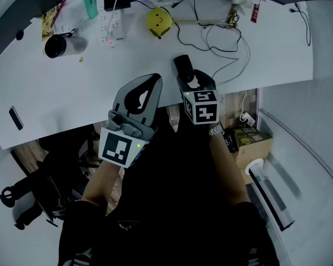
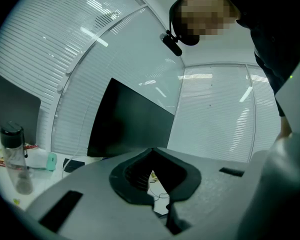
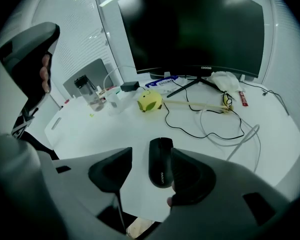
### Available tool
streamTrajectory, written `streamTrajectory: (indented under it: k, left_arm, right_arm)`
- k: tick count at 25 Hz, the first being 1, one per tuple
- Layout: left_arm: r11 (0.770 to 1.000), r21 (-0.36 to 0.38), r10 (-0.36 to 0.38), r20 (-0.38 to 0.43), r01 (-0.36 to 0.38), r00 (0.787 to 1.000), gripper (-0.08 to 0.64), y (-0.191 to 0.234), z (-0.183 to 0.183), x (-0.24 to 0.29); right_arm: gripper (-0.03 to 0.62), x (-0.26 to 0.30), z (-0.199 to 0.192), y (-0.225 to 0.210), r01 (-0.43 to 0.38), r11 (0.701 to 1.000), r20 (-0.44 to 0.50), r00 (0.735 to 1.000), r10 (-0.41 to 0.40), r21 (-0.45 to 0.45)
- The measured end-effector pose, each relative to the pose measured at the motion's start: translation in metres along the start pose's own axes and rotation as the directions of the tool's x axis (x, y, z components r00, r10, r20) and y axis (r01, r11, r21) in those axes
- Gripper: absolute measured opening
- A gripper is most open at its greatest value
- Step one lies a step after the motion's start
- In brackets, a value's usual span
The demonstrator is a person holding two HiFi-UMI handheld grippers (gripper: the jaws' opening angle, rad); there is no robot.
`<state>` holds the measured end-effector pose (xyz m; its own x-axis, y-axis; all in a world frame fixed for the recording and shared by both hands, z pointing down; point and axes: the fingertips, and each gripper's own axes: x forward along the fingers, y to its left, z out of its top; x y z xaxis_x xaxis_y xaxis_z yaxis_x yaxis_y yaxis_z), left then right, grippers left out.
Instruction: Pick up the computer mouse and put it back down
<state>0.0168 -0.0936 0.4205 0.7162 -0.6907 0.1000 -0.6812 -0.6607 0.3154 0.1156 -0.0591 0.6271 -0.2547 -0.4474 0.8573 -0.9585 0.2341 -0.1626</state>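
The black computer mouse (image 1: 182, 66) (image 3: 159, 162) lies flat on the white desk (image 1: 55, 93), close to its front edge. My right gripper (image 1: 192, 82) (image 3: 151, 160) points steeply down at it. Its jaws are open and stand one on each side of the mouse's near end, the pads apart from it; the right finger (image 3: 192, 176) hides part of the mouse's side. My left gripper (image 1: 154, 82) (image 2: 158, 203) hovers at the desk edge, left of the mouse, its jaws shut with nothing in them.
A yellow round toy (image 1: 159, 21), a white power strip (image 1: 115, 22), a lidded bottle (image 1: 61, 45) and loose cables (image 1: 227, 46) lie farther back. A dark monitor (image 3: 190, 29) stands behind. A small dark slab (image 1: 15, 118) sits at the left. Boxes (image 1: 250, 140) stand on the floor.
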Motion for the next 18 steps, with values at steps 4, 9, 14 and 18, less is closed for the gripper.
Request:
streamTrajectory:
  k: [4, 9, 14, 18]
  left_arm:
    - [1.0, -0.015, 0.011, -0.01, -0.011, 1.0, 0.008, 0.006, -0.005, 0.003]
    - [0.999, -0.023, 0.021, -0.028, -0.022, 0.999, 0.008, 0.016, -0.012, 0.008]
    - [0.999, -0.035, 0.027, -0.028, -0.028, 0.999, 0.008, 0.022, -0.013, 0.015]
    - [0.998, -0.046, 0.036, -0.032, -0.038, 0.999, 0.008, 0.025, -0.013, 0.018]
  right_arm:
    - [0.25, 0.018, -0.012, -0.004, -0.01, 1.0, -0.053, 0.999, 0.011, 0.009]
    - [0.261, 0.034, -0.019, -0.009, -0.01, 1.0, -0.097, 0.995, 0.01, 0.002]
    - [0.261, 0.047, -0.027, -0.015, -0.003, 1.0, -0.137, 0.991, 0.002, -0.004]
    - [0.261, 0.054, -0.028, -0.018, -0.002, 1.0, -0.161, 0.987, 0.0, -0.013]
